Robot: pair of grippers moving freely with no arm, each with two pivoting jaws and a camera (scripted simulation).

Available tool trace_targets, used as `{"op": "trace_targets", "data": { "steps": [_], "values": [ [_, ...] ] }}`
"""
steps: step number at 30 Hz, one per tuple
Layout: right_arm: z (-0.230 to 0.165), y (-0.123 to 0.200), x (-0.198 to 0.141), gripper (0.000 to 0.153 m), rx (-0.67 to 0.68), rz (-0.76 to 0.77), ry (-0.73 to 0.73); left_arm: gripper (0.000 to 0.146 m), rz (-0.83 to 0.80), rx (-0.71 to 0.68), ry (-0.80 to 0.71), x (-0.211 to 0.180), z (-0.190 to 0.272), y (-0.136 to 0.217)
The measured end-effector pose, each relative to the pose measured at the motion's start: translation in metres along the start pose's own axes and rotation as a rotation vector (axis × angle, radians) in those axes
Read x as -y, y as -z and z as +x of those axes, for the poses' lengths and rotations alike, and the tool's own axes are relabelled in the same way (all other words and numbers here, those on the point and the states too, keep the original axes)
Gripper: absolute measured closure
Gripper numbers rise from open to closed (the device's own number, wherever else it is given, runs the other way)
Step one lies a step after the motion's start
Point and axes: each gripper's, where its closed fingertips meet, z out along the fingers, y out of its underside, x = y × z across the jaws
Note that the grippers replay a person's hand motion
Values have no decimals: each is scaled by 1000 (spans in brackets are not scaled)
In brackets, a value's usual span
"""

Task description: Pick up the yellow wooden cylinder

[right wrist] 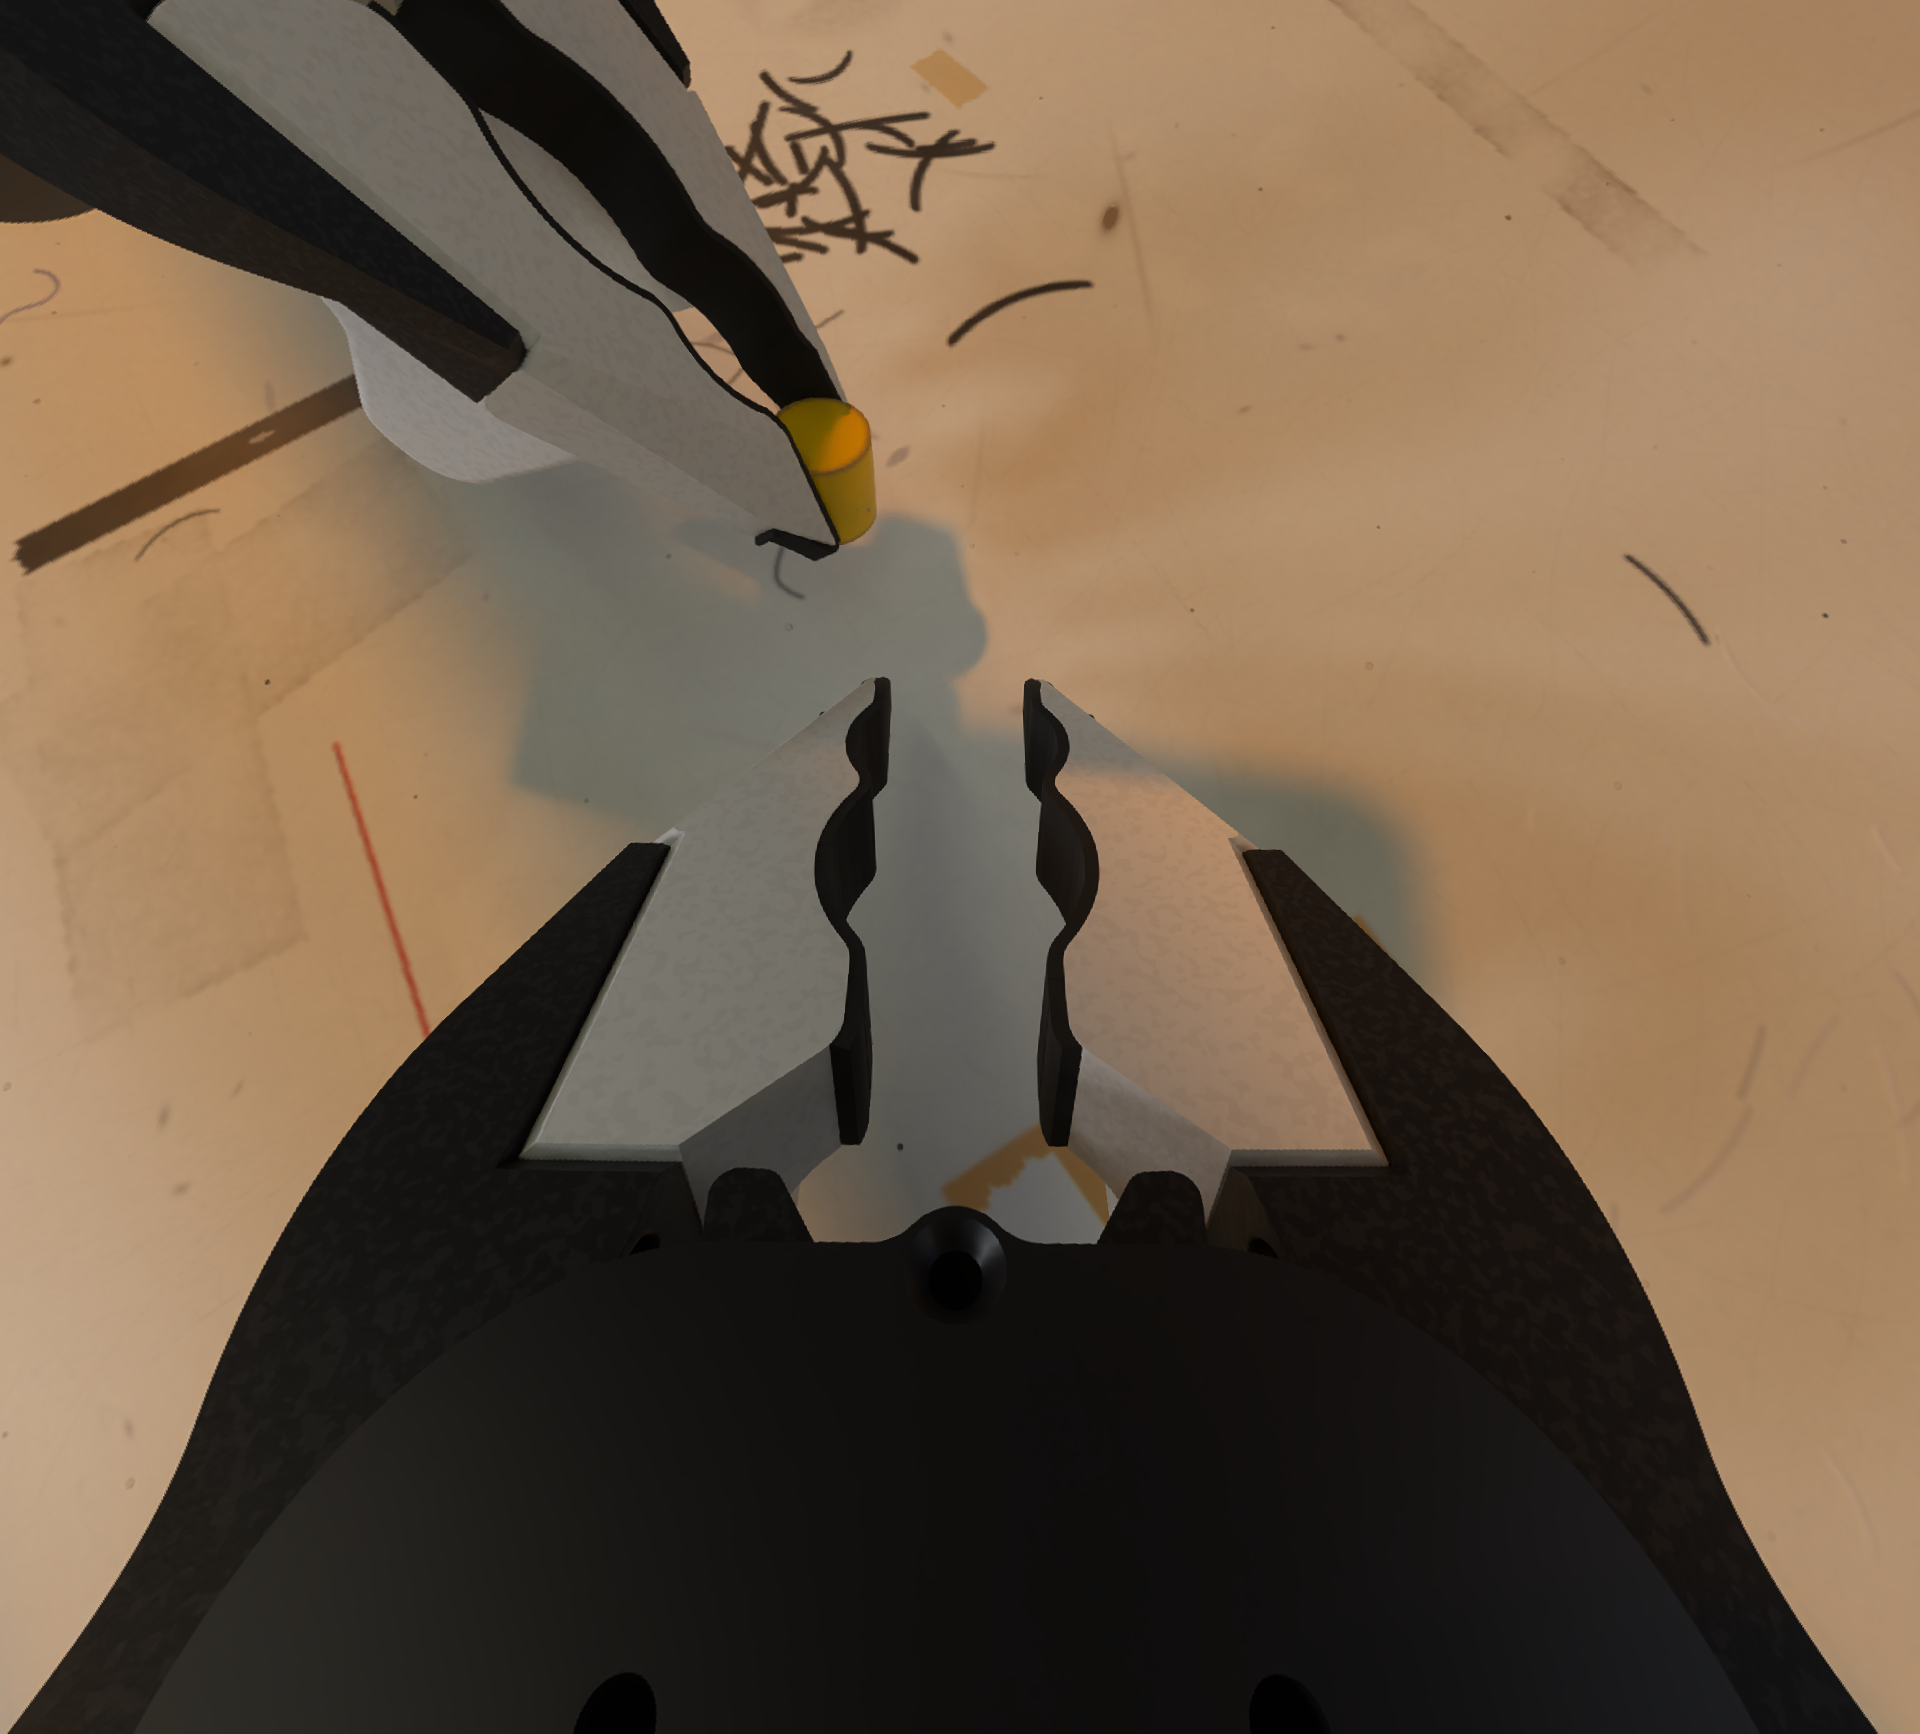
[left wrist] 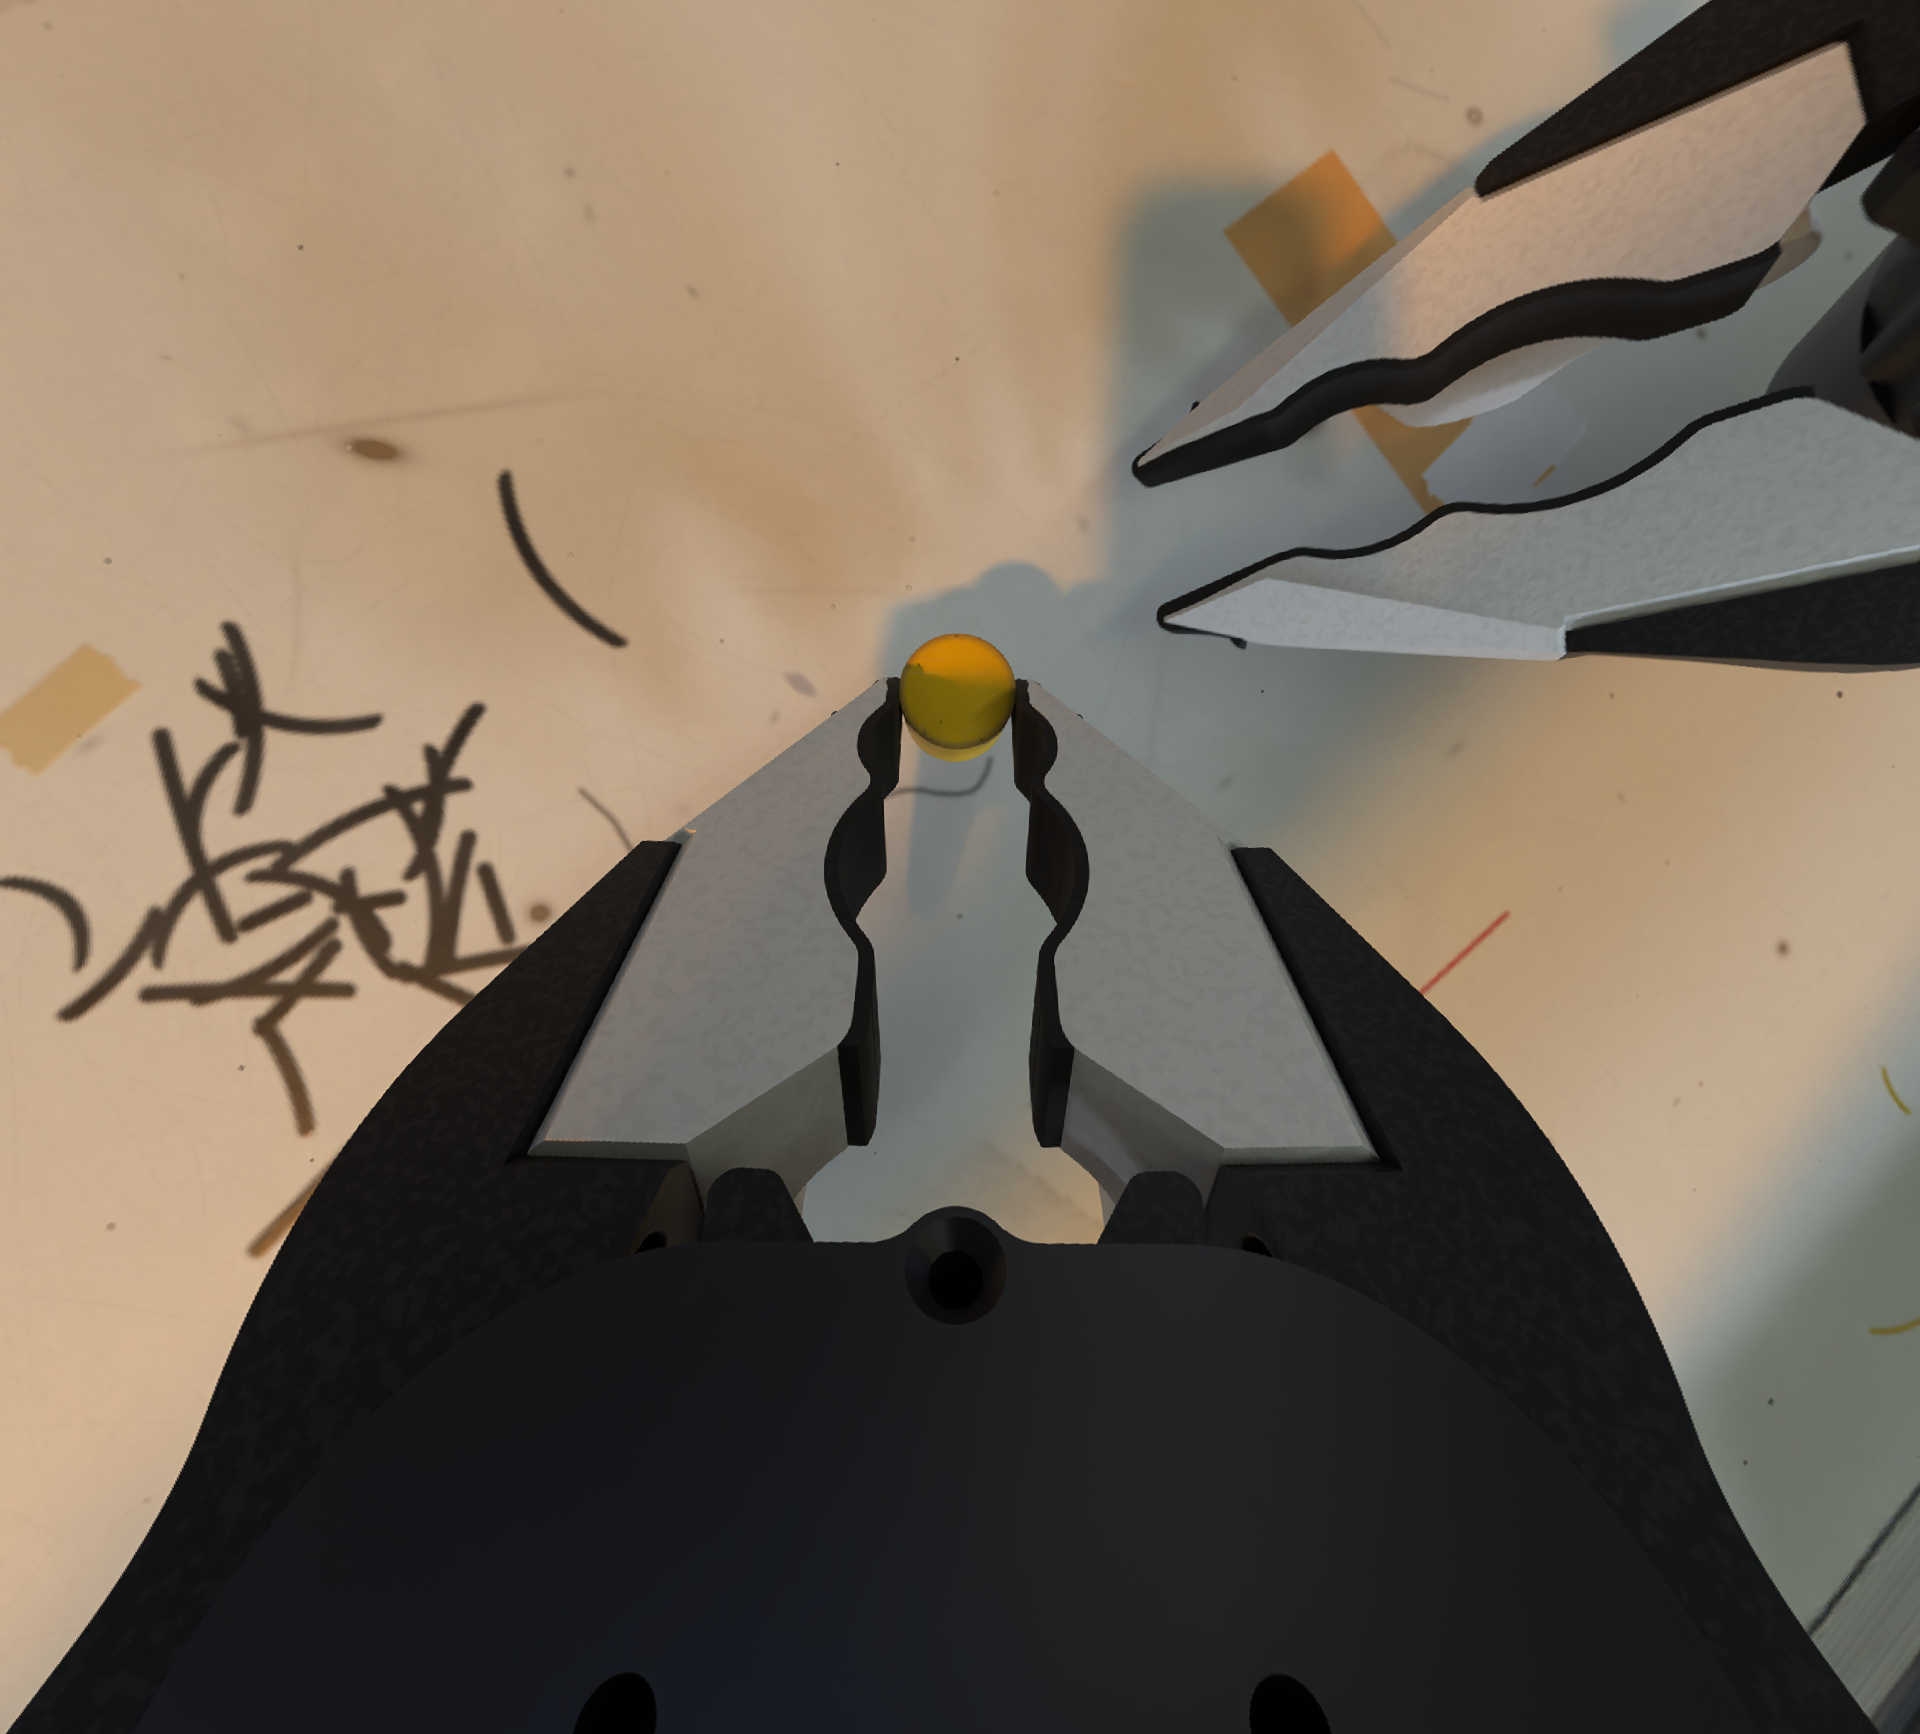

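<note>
Yellow wooden cylinder (left wrist: 956, 697): one short piece, round end toward the left wrist camera, clamped between the very tips of the left gripper (left wrist: 956, 705); the right wrist view shows it upright (right wrist: 831, 479) at those tips, whether touching the table or just off it cannot be told. Tan tabletop (left wrist: 520, 230): scuffed and stained. Left to right in the left wrist view: pale tape scrap (left wrist: 68, 705) near the left edge; tangle of black scribbles (left wrist: 312, 874) just beside it; curved black stroke (left wrist: 556, 562) above and to the right; left gripper at centre, both black pads against the cylinder's sides; thin red line (left wrist: 1465, 952) to its right; orange tape strip (left wrist: 1314, 230) farther up, partly covered by the right gripper (left wrist: 1148, 541). Right gripper: enters from the right edge, tips near the cylinder but apart from it, jaws parted with nothing between them; its own view (right wrist: 956, 692) confirms the gap, with shaded table showing through.
</note>
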Motion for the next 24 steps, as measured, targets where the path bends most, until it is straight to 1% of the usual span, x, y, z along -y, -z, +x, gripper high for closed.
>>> {"op": "trace_targets", "data": {
  "steps": [4, 9, 13, 14, 16, 21, 24],
  "values": [
    [4, 3, -2, 127, -19, -2, 12, 125, -22, -11, 0, -3, -1, -1],
    [-2, 6, 9, 128, -4, 43, 66, 125, -76, -8, -50, -8, -3, -4],
    [-4, 2, 14, 136, 36, 35, 103, 125, -116, 19, -121, -9, -7, -3],
    [-3, 1, 16, 140, 41, 33, 104, 125, -119, 22, -133, -9, -7, -2],
    [-1, -3, 21, 152, 46, 45, 101, 125, -127, 6, -142, -8, -6, -2],
    [9, -15, 20, 153, 41, -27, 122, 125, -133, -24, -139, -4, -4, -4],
    [17, -16, 20, 153, 31, -47, 118, 125, -139, -15, -141, -1, -5, -1]
  ]
}}
